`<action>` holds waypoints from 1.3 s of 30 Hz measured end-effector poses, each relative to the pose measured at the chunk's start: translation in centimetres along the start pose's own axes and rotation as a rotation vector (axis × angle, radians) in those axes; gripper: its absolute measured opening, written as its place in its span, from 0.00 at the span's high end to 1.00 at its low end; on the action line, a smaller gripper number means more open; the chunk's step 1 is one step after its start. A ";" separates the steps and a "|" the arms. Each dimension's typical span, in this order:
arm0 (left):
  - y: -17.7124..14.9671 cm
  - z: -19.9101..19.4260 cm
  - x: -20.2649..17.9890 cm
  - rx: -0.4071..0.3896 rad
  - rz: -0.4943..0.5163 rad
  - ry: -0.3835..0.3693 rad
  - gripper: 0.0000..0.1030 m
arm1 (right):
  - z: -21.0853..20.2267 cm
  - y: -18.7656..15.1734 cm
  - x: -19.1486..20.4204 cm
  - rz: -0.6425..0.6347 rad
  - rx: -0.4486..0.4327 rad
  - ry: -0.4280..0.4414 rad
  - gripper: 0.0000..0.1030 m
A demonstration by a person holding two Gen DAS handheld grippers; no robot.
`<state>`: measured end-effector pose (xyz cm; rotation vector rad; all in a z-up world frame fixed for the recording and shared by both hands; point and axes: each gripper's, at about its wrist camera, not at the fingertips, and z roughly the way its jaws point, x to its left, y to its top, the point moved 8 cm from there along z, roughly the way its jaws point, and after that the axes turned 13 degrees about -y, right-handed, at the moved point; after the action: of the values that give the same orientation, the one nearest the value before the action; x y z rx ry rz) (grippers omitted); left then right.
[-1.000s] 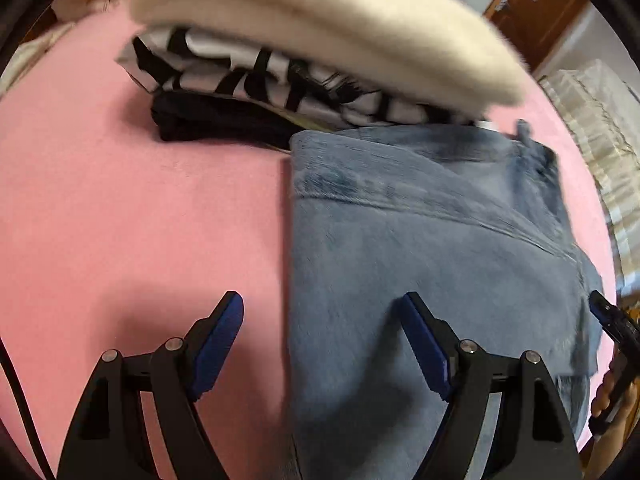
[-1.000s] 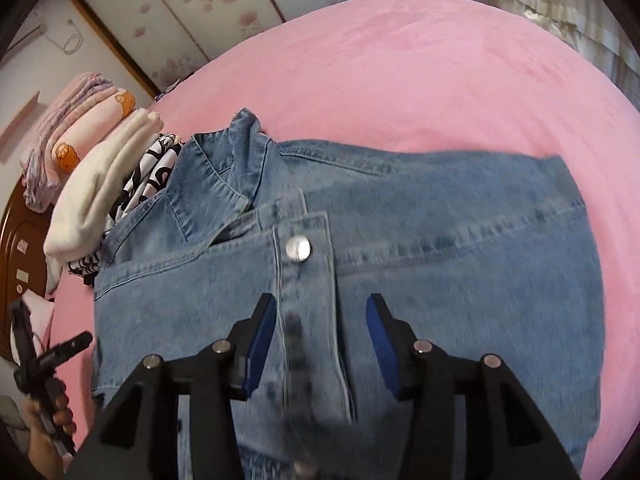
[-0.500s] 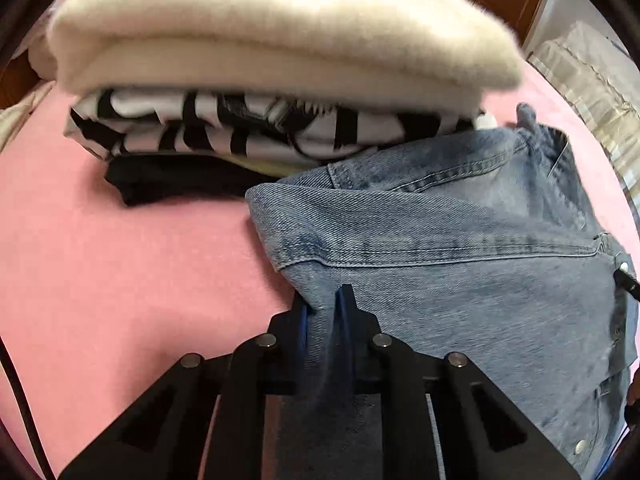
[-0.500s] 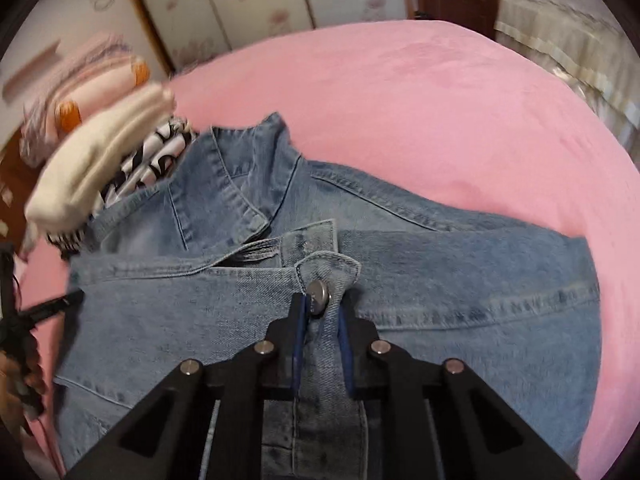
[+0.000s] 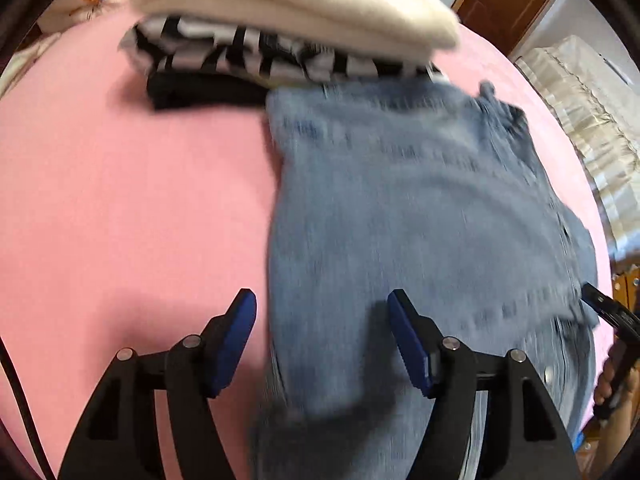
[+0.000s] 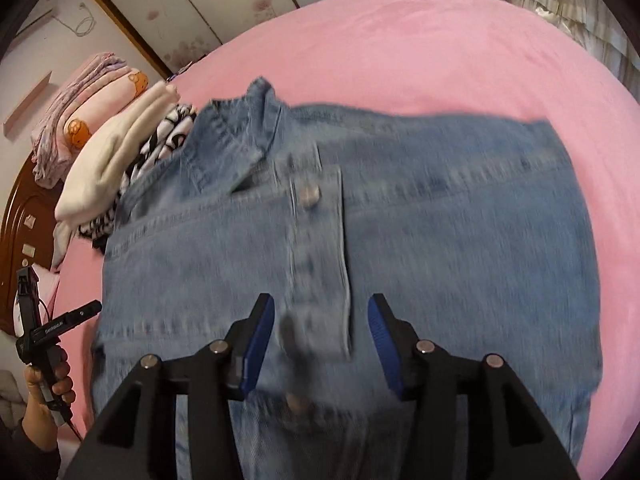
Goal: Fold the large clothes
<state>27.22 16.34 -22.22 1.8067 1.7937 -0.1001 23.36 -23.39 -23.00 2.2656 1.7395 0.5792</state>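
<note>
Pink bed cover (image 6: 460, 60) carries a blue denim jacket (image 6: 440, 220) lying flat, just beside the folded clothes stack (image 5: 288, 28). Both the left gripper (image 5: 320, 336) and right gripper (image 6: 320, 336) have let go; their fingers are spreading apart, so regrasping comes next.

1. Denim jacket (image 6: 420, 220) = landmark, flat on the pink bed (image 6: 440, 52).
2. Far side & right of jacket: bare bed, free.
3. Far-left corner: stack of folded clothes (image 5: 288, 20) touching jacket, blocks that way.
4. Left of jacket, near side: bare bed, free.
</note>
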 end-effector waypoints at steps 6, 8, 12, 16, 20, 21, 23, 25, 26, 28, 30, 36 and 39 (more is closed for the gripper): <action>-4.0 -0.7 -0.2 -0.029 -0.046 -0.025 0.30 | 0.7 0.1 1.6 0.001 -0.024 0.018 0.52; -4.1 -0.4 0.0 -0.035 -0.055 -0.018 0.30 | 1.4 0.2 2.0 -0.023 -0.025 -0.018 0.53; -3.8 -0.1 0.6 -0.036 -0.033 0.035 0.77 | 1.8 -0.2 3.1 -0.099 -0.027 -0.083 0.74; -3.3 -1.4 1.0 -0.067 -0.050 0.037 0.80 | -1.3 -0.4 3.5 -0.077 -0.074 -0.087 0.77; -3.6 -0.7 1.4 -0.059 -0.035 0.036 0.79 | -0.2 -2.2 2.9 -0.085 -0.041 -0.123 0.77; -3.5 -0.6 1.3 -0.058 -0.031 0.040 0.78 | 0.7 -2.6 2.8 -0.087 -0.028 -0.129 0.74; -3.4 -1.0 1.1 -0.058 -0.017 0.062 0.74 | 0.7 -2.4 2.6 -0.072 -0.036 -0.134 0.70; -3.3 -1.7 0.8 -0.071 -0.008 0.093 0.70 | 0.1 -2.0 2.3 -0.040 -0.042 -0.152 0.65; -3.3 -2.5 0.7 -0.094 -0.002 0.115 0.66 | -0.4 -1.8 2.2 -0.036 -0.060 -0.172 0.63; -3.1 -4.1 -0.1 -0.151 0.024 0.135 0.61 | -1.7 -1.4 2.4 -0.057 -0.127 -0.231 0.62; -2.7 -5.7 -1.6 -0.240 0.086 0.134 0.58 | -2.7 -1.2 3.7 -0.095 -0.175 -0.242 0.62; -1.6 -4.1 -7.1 -0.187 0.109 -0.007 0.25 | -2.7 -2.5 12.8 -0.305 -0.226 -0.090 0.63; -1.1 -1.8 -7.4 -0.150 0.044 -0.022 0.25 | -1.6 -3.1 16.6 -0.364 -0.218 -0.035 0.63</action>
<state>24.96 10.48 -17.86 1.7307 1.6979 0.0313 23.57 -6.72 -19.99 1.7485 1.9040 0.6109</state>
